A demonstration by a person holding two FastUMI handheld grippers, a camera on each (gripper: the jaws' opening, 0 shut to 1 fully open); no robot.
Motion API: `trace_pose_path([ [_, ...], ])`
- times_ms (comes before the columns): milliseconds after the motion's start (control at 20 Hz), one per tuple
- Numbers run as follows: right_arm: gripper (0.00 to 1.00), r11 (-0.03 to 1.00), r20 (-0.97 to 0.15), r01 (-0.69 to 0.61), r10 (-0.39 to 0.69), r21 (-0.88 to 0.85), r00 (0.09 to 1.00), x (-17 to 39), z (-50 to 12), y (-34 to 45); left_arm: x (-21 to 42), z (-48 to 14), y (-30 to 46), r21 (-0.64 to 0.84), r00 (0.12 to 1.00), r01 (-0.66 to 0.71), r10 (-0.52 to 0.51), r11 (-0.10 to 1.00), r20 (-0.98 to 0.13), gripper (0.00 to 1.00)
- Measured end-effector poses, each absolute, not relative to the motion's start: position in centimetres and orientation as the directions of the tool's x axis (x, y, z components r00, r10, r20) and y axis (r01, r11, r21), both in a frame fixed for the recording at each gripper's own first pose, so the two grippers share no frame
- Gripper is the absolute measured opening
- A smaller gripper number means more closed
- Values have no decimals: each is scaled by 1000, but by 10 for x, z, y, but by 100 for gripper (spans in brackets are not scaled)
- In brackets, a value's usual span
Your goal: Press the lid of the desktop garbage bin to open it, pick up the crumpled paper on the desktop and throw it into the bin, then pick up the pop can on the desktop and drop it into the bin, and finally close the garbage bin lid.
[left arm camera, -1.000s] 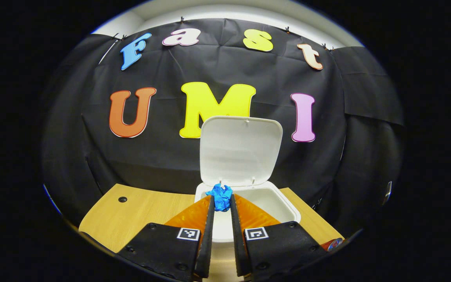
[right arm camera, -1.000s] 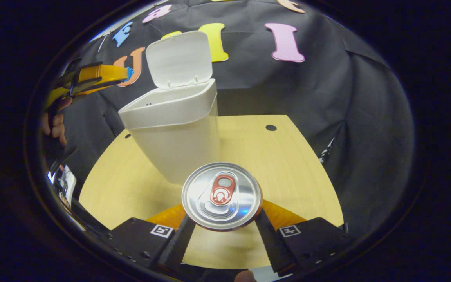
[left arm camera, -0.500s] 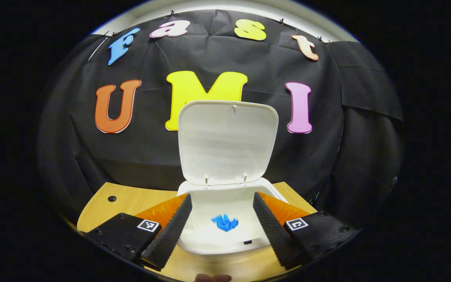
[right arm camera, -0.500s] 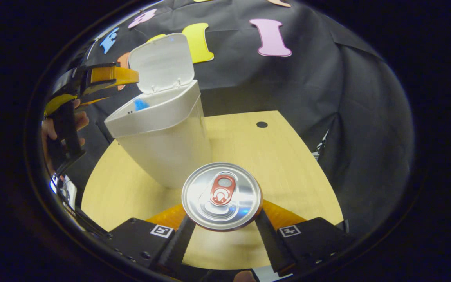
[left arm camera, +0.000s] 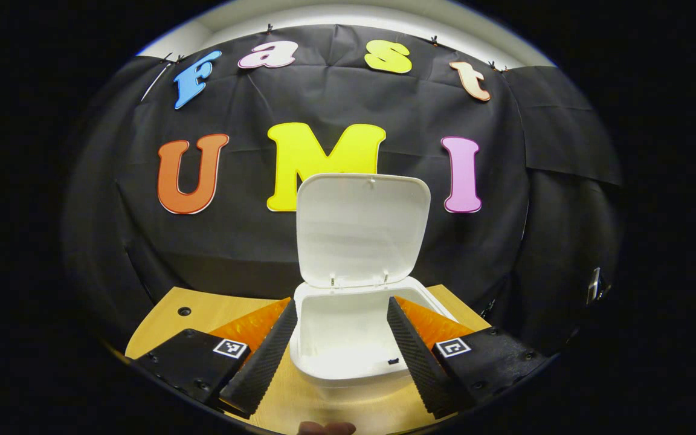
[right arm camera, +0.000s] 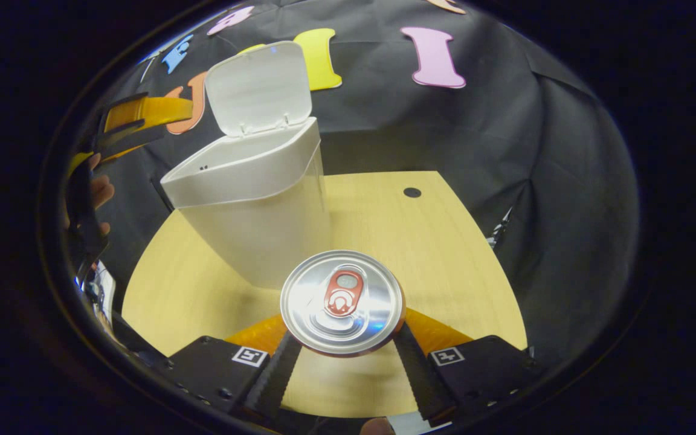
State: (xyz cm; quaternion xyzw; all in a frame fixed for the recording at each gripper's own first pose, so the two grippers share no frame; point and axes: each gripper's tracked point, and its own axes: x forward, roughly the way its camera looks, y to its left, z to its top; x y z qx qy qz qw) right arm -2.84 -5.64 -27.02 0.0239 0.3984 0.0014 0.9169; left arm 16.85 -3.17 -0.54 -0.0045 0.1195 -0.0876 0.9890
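The white bin [left arm camera: 348, 338] stands on the wooden table with its lid [left arm camera: 363, 229] swung upright. My left gripper [left arm camera: 339, 344] hovers open just in front of and above the bin's mouth, nothing between its fingers. The bin's inside looks plain white from here. In the right gripper view the bin [right arm camera: 257, 205] stands left of centre with its lid [right arm camera: 260, 87] up. My right gripper [right arm camera: 343, 338] is shut on the pop can [right arm camera: 342, 302], whose silver top with a red tab faces the camera. The left gripper [right arm camera: 136, 118] hangs beside the bin's upper left, held by a hand [right arm camera: 97, 193].
The light wooden table [right arm camera: 444, 254] has a small dark hole [right arm camera: 411, 192] to the right of the bin, and open surface lies between the can and that hole. The black cloth wall rises close behind the bin. The table [left arm camera: 203, 314] shows another hole [left arm camera: 184, 311].
My left gripper opened and the blue crumpled paper dropped into the bin, then out of sight. The left gripper has drawn back a little. The right gripper keeps holding the can.
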Motion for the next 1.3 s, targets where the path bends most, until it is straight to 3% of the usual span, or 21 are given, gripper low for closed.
trace_pose_path([
  [550,82,1000,-659,19,-19,-7,752,35,-161,-78,118,-1,7,-27,973,88,-92,996,-213,97],
  [900,82,995,-600,-94,65,-17,797,94,-111,-31,101,5,33,-31,978,25,-31,999,-205,97],
  [1000,82,991,-600,-133,101,-9,793,106,-110,-10,95,5,43,-34,978,-4,-3,999,-209,100],
  [1300,82,968,-631,-251,191,-6,752,136,-124,50,83,12,86,-4,971,-126,123,992,-203,97],
])
